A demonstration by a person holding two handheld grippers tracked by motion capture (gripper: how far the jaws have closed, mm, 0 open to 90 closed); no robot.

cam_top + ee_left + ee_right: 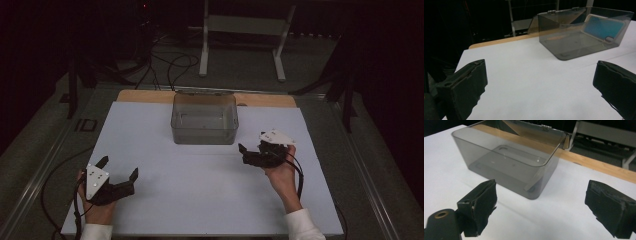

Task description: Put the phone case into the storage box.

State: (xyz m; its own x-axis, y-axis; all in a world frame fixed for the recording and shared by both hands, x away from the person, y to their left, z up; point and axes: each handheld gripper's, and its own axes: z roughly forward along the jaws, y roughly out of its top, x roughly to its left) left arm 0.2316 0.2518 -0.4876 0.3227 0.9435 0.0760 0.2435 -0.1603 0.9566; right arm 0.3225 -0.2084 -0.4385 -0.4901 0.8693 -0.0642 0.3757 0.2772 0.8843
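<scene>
A smoky see-through box [204, 120] stands with its hinged lid open at the back middle of the white sheet [200, 190]. Inside it a clear phone case [516, 155] looks bluish in the left gripper view [604, 28]. My left gripper [118, 167] rests at the sheet's near left, open with nothing between its jaws [539, 87], well short of the box [584, 32]. My right gripper [251, 142] is open and empty too [541, 205], just off the near right corner of the box [506, 162].
A wooden table edge [260, 99] runs behind the sheet. On the floor beyond are a white metal frame [245, 30] and loose cables [170, 65]. Bare sheet lies between the two grippers.
</scene>
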